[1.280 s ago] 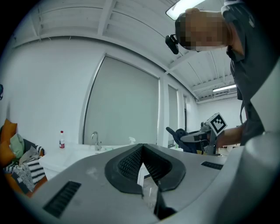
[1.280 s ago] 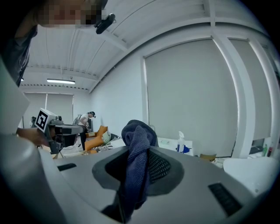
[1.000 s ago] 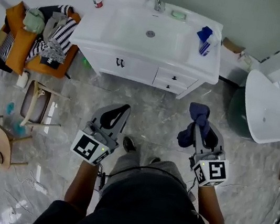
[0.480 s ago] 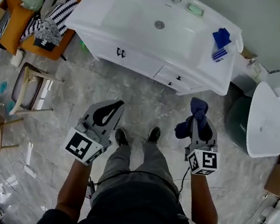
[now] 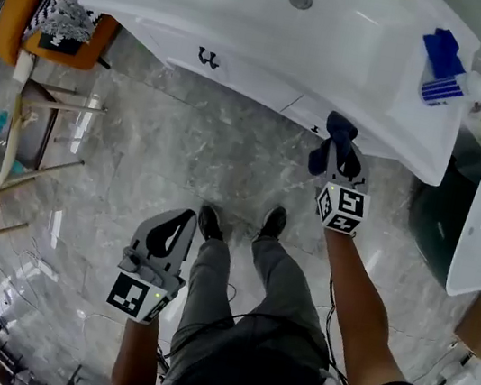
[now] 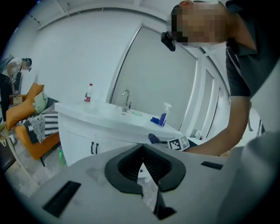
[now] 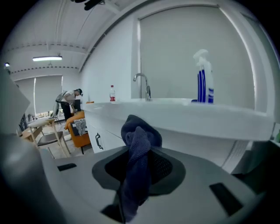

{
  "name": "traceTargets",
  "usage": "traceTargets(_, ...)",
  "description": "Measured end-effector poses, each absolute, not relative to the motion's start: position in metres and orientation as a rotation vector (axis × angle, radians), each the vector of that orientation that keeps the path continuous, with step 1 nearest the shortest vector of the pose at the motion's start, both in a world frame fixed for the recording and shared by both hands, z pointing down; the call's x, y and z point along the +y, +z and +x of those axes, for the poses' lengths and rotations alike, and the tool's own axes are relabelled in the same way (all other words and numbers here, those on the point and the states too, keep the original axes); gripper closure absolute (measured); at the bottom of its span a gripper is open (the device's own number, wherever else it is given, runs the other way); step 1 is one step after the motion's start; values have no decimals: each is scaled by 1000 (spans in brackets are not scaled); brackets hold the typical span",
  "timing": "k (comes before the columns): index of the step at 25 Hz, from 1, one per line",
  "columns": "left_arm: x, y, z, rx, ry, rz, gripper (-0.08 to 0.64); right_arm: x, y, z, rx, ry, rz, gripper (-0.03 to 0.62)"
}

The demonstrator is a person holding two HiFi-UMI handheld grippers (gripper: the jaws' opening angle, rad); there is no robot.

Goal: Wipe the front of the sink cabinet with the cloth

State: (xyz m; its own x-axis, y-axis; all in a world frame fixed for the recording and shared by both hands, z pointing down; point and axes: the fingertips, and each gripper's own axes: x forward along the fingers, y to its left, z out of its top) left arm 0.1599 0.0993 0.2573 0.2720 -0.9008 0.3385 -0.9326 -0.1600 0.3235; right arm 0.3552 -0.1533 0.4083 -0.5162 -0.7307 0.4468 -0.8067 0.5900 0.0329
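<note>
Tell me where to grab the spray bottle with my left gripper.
Take the spray bottle around its straight striped body, below the wider trigger head, coming in level from the front of the counter, since it stands upright. The left gripper is shut; open it first.

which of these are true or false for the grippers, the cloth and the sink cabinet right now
1. The right gripper is shut on a dark blue cloth. True.
2. The left gripper grips a cloth too. False: its jaws are together on nothing.
3. A spray bottle stands on the counter. True.
4. The cloth is by the left doors of the cabinet. False: it is near the right end, just below the counter edge.
</note>
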Motion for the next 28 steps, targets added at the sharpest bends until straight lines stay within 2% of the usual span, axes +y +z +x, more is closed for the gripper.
traceTargets(5,101,317,159,-1606,126,2054,555,-190,494,295,-2431,324,1237,506)
traceTargets(9,91,351,154,-1613,154,2078,555,-208,511,286,-2466,316,1272,505)
traceTargets(11,85,359,157,-1595,145,2072,555,-210,505,309,-2458,268,1321,505)
traceTargets(16,69,360,166,-1578,106,2100,555,-217,499,439,-2244,11,1565,506)
traceTargets(18,66,362,165,-1580,99,2134,555,-218,509,464,-2165,-101,1561,506)
traceTargets(20,67,370,169,-1558,106,2129,555,-216,517,448,-2167,-198,1479,506)
traceTargets(23,69,379,177,-1521,126,2112,555,-208,518,374,-2291,-293,1318,506)
traceTargets(26,69,381,184,-1504,147,2123,555,-205,520,305,-2414,-272,1233,506)
traceTargets(28,67,380,186,-1501,153,2132,555,-204,523,286,-2450,-224,1223,506)
